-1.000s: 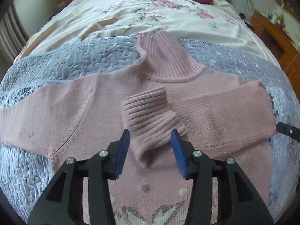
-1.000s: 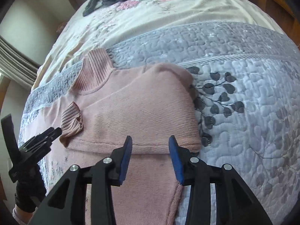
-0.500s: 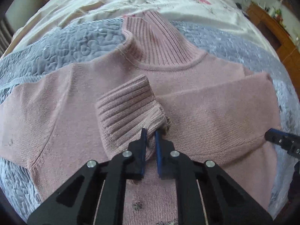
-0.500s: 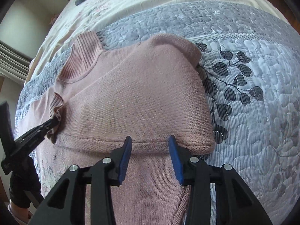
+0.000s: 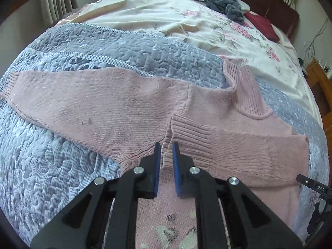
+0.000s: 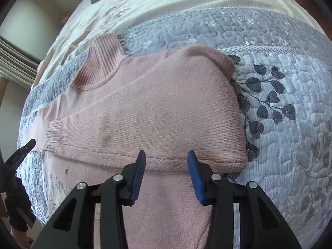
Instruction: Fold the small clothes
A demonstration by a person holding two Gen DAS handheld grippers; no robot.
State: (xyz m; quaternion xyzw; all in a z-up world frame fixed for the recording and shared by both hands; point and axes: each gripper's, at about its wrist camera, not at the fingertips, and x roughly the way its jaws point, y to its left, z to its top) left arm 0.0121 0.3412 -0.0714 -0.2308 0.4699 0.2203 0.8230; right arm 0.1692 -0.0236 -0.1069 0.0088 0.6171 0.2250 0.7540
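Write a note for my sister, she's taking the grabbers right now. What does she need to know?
Left gripper: nearly shut, pinching the ribbed cuff of the folded-in sleeve.
Right gripper: open, holding nothing, hovering at the lower edge of that folded sleeve.
The pink turtleneck sweater lies flat on the grey quilt.
Done: one sleeve is folded across the chest.
Left: the other sleeve is spread out sideways and needs folding in, then the body gets folded up. Probably let go of the cuff first.

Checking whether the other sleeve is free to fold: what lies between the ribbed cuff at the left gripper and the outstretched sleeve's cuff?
Only the sweater itself: chest knit, then outstretched sleeve, in the left wrist view.
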